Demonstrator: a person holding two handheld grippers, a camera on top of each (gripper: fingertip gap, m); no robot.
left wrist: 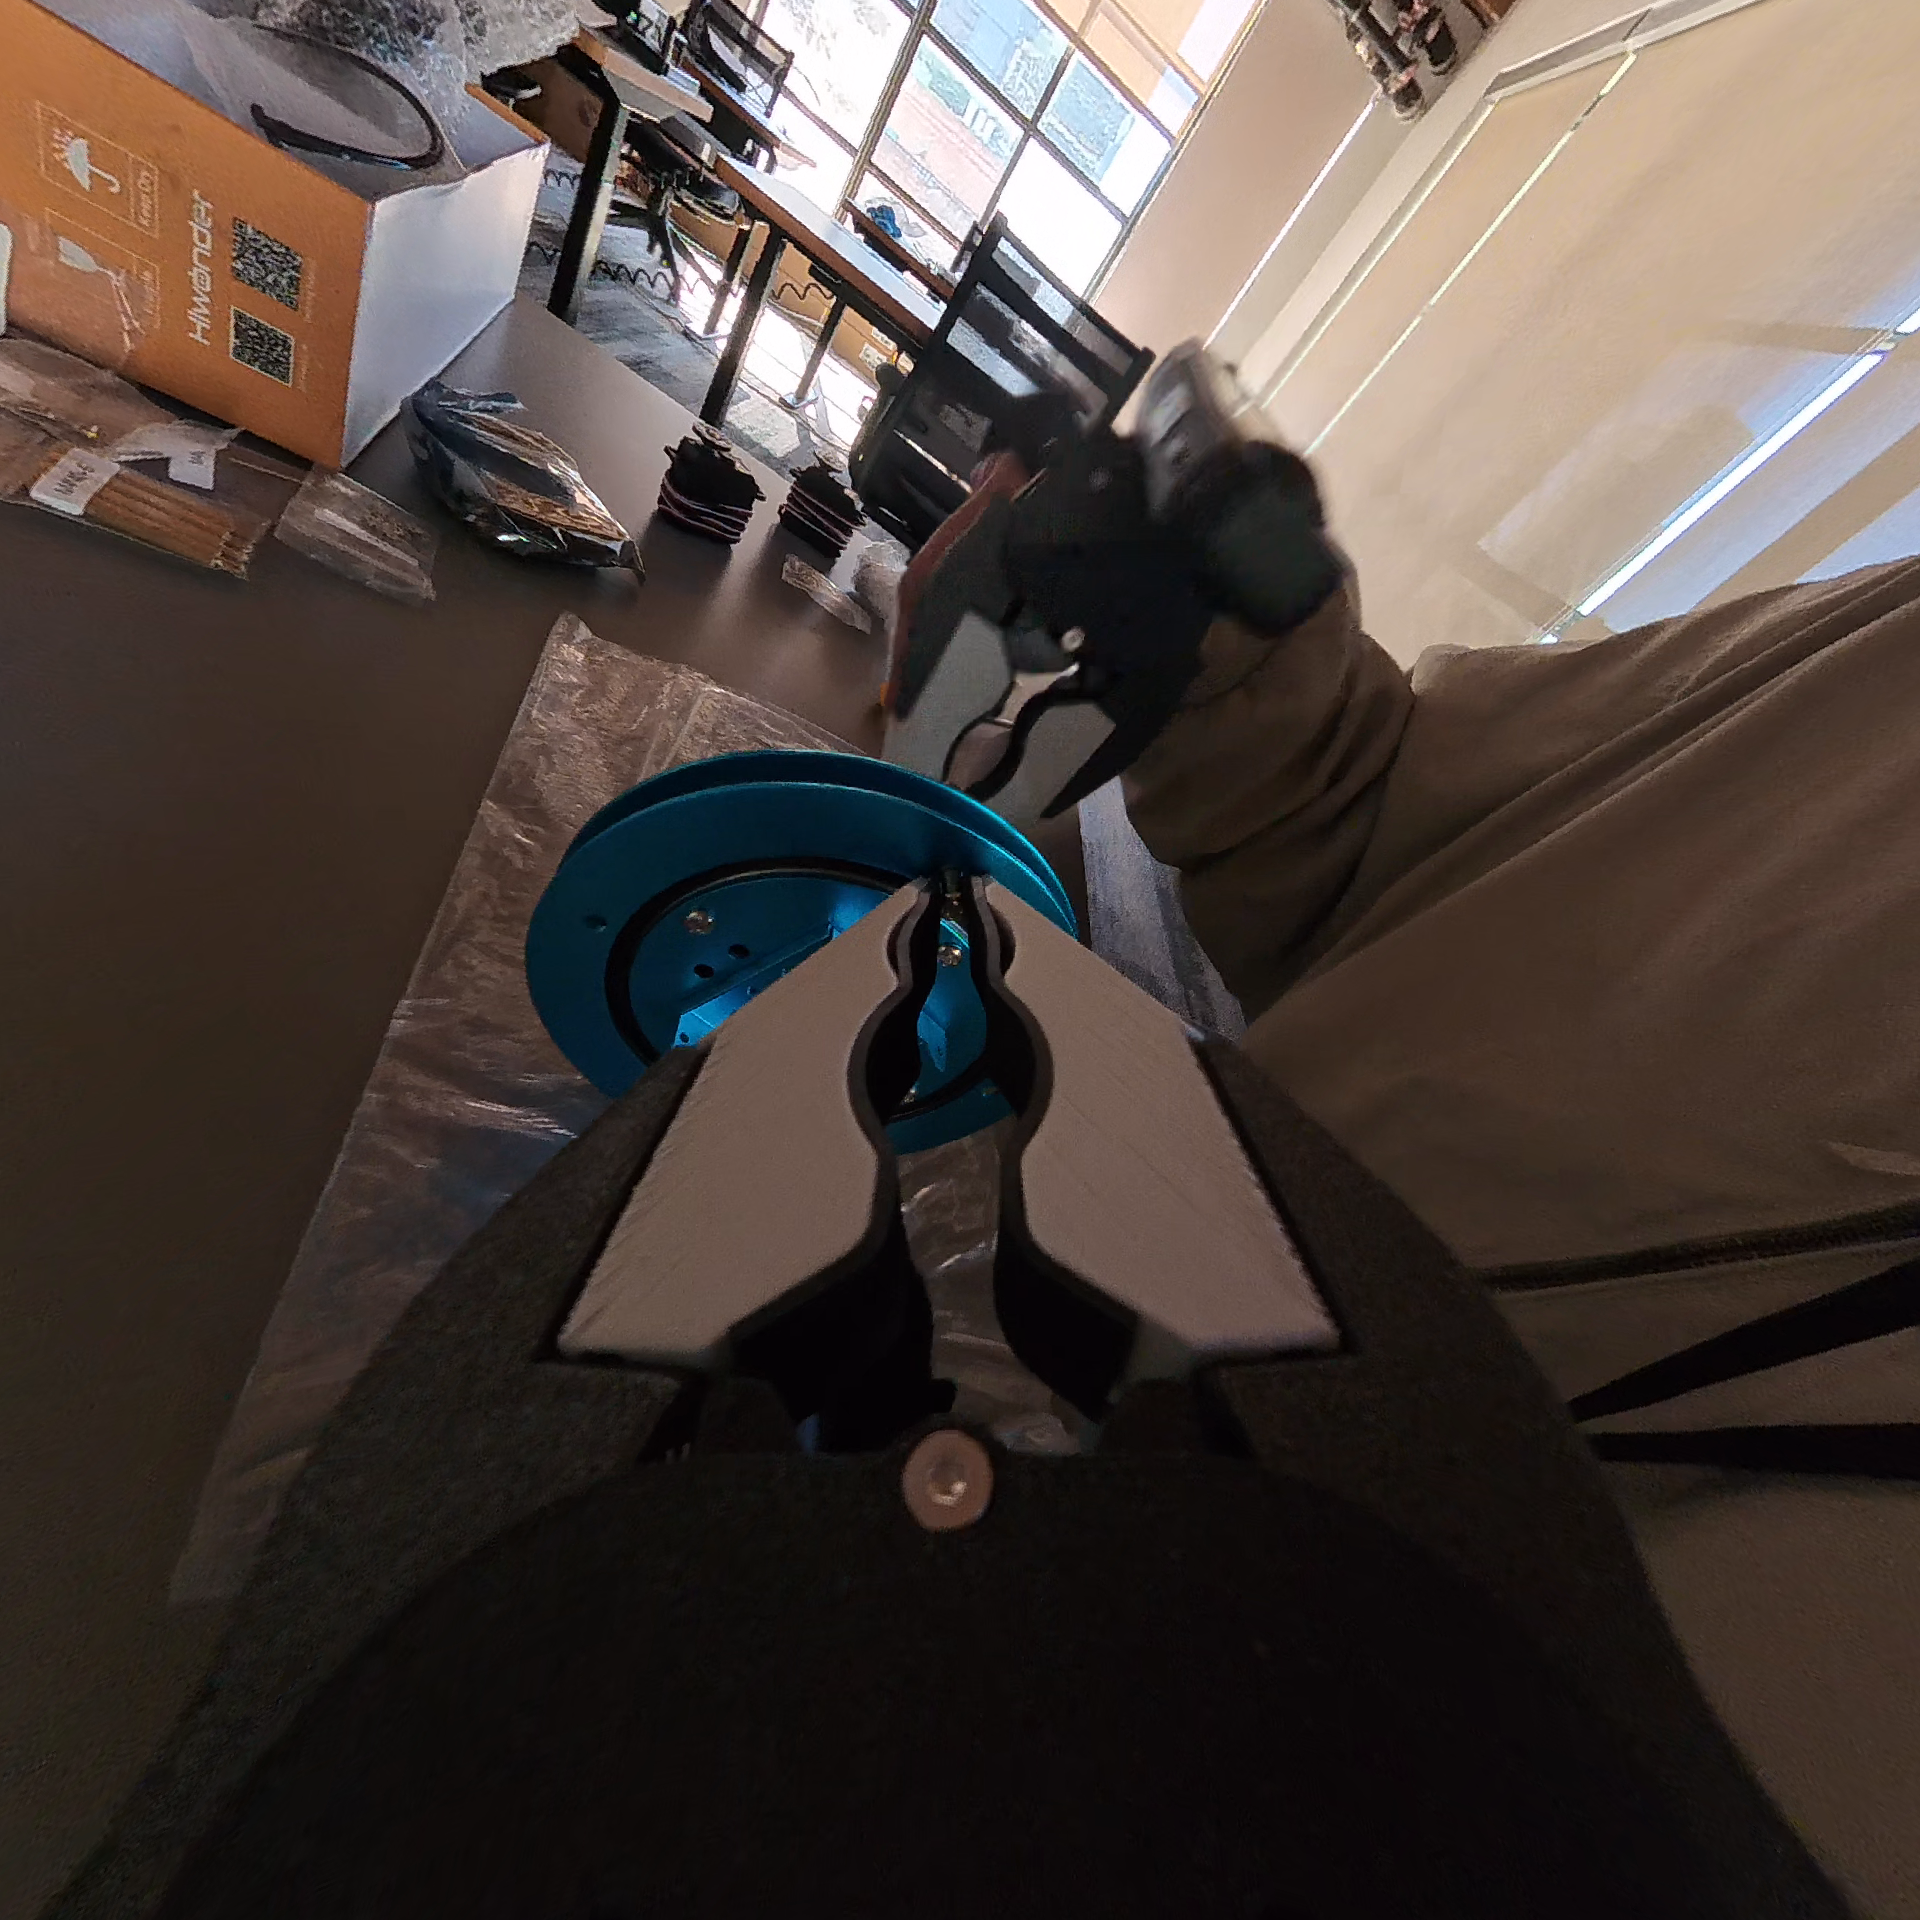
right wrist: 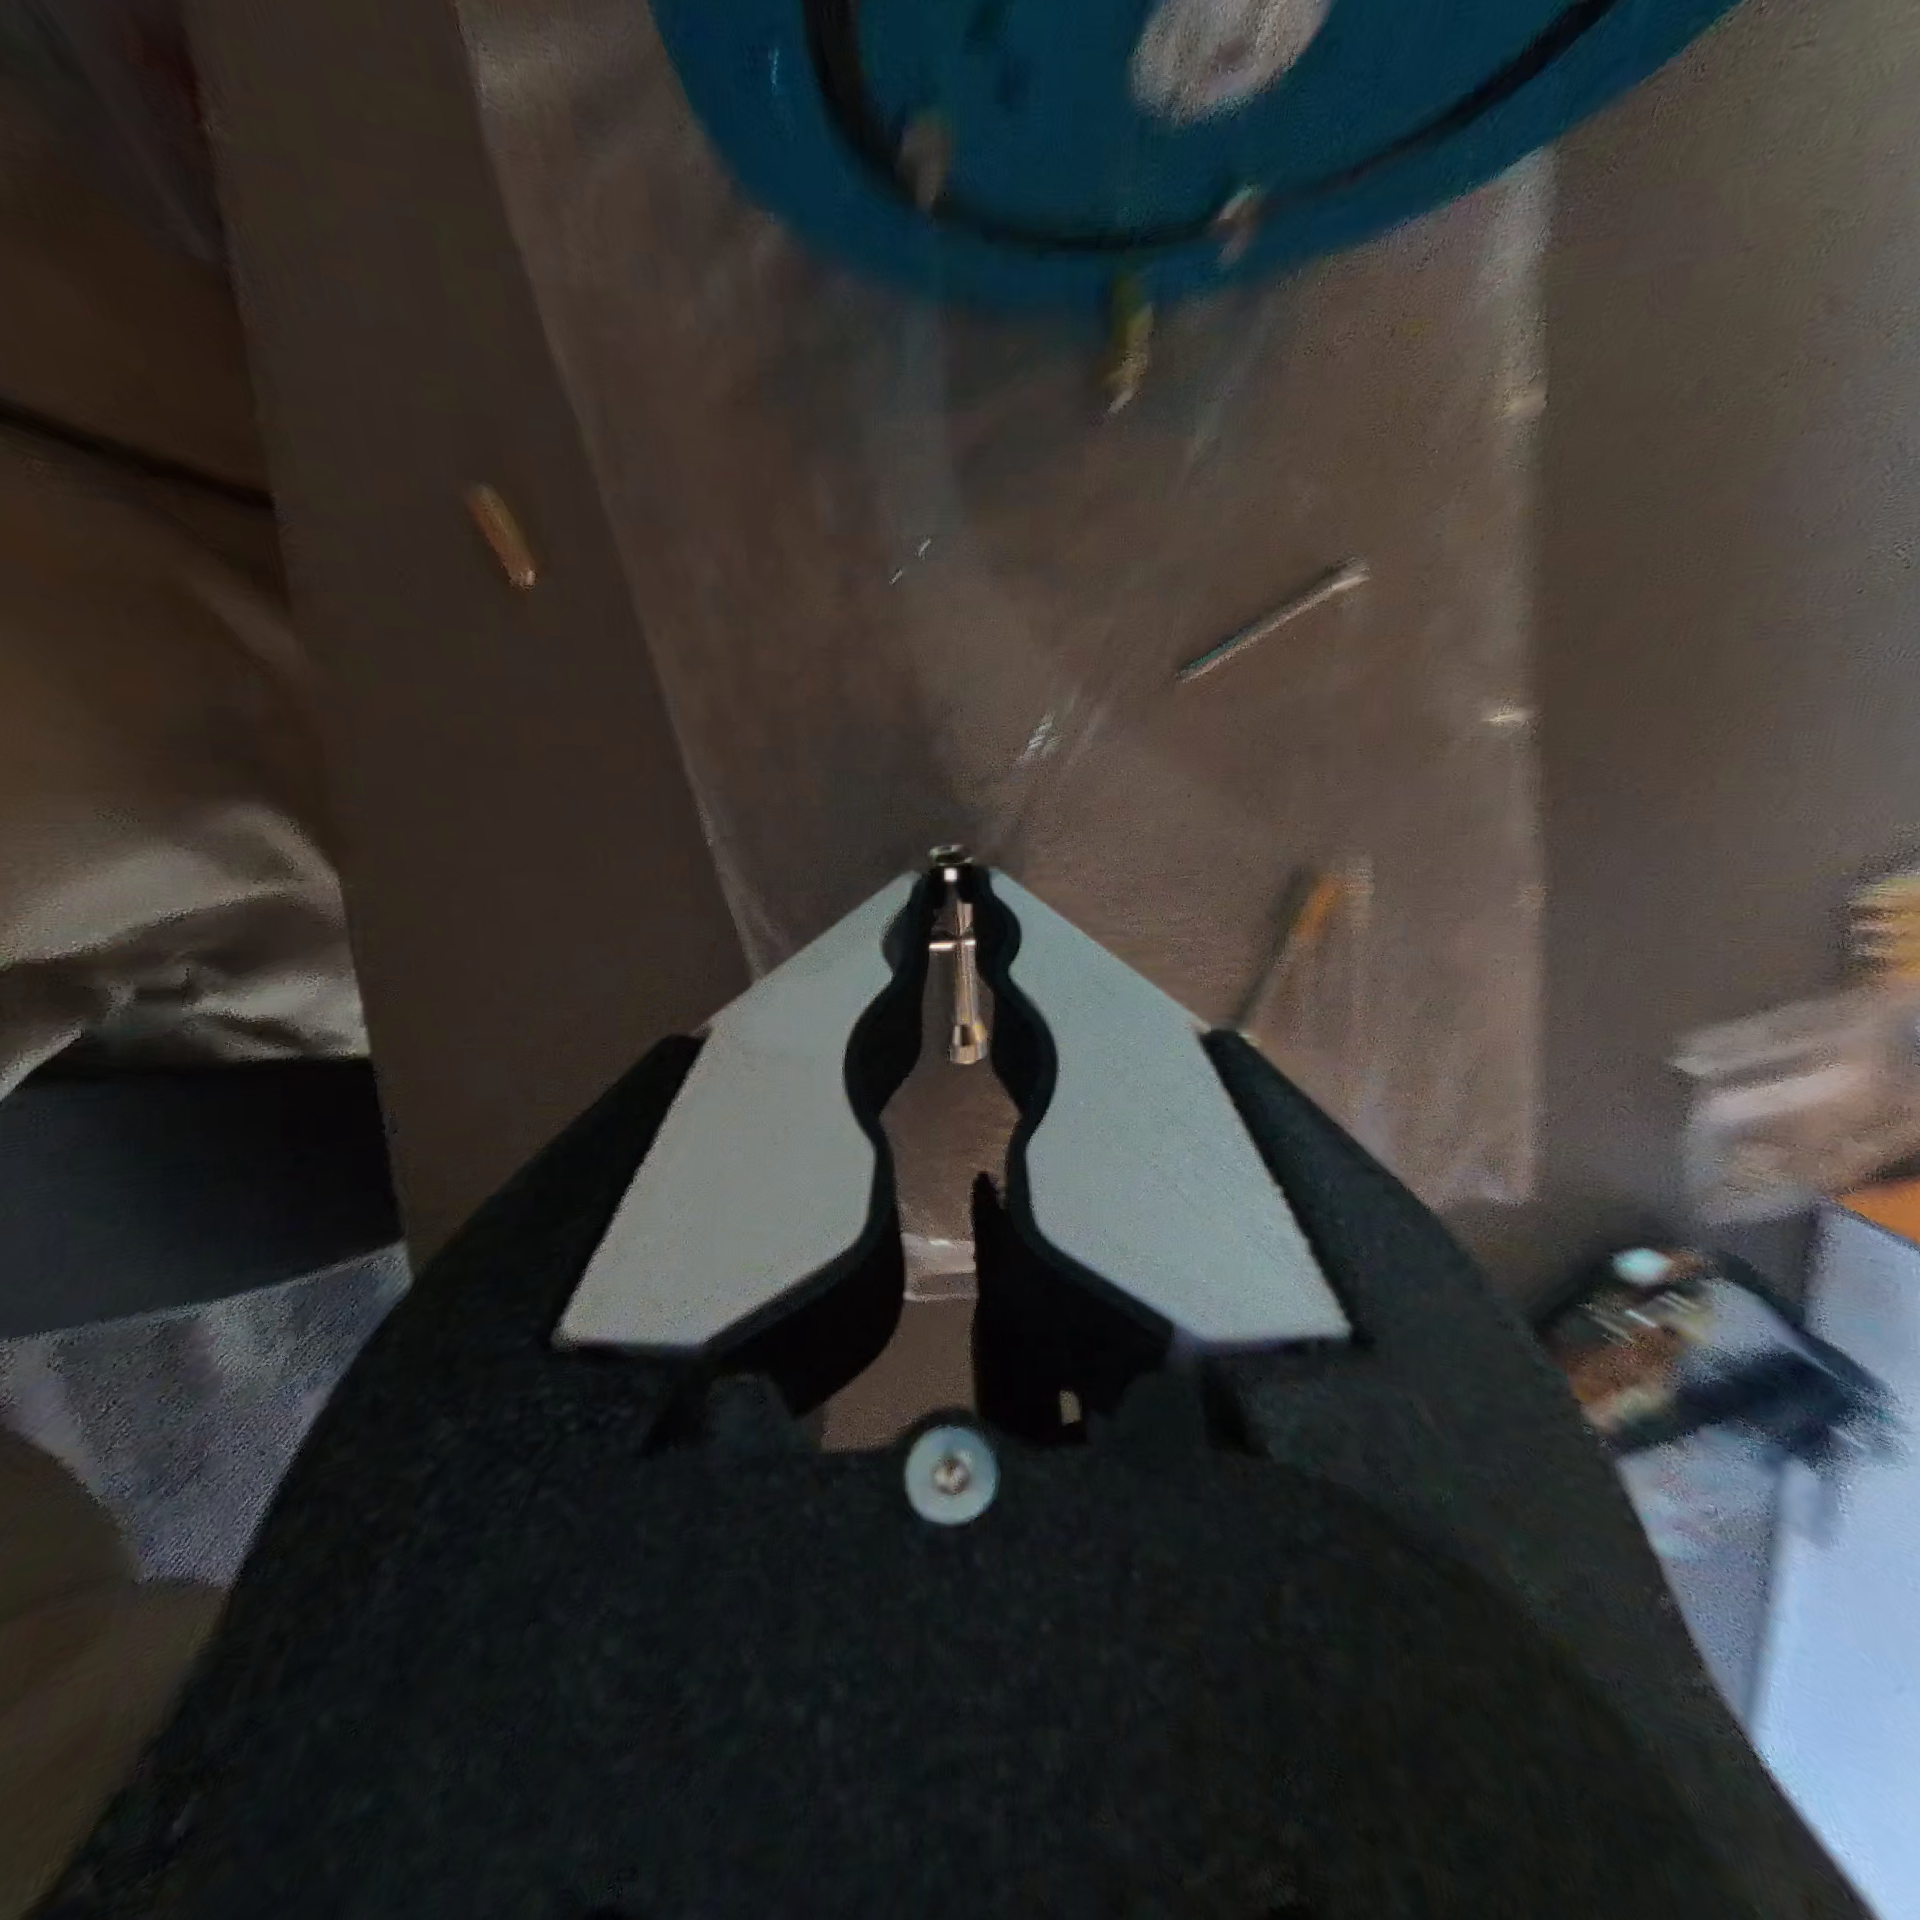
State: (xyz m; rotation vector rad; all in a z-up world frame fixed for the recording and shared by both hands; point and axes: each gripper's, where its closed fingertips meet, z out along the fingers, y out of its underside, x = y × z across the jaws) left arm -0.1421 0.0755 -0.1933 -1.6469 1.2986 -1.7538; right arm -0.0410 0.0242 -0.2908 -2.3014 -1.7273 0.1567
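Disc: round blue anodised metal disc (left wrist: 644, 883) with a black inner ring and small screws, lying on a crinkled clear plastic sheet (left wrist: 468, 1039) on the dark matte worktop (left wrist: 208, 779); I judge the sheet is there to catch small parts.
Left claw: my left claw (left wrist: 951, 883) is closed to a sliver at its tips, which pinch a tiny greenish-brass piece right at the disc's face; what that piece is I cannot tell.
Right claw: my right claw (right wrist: 951, 868) is closed on a small silver metal pin (right wrist: 961, 977), slim and stepped, gripped at the tips and lying back along the gap between the fingers.
Right claw, position: it hangs above the plastic sheet, apart from the disc; this view is blurred.
Loose hardware: thin pins and brass-coloured bits are scattered on the sheet.
Background: an orange cardboard box (left wrist: 187, 260), bagged parts and two black ribbed stacks (left wrist: 707, 488) sit farther back on the worktop.
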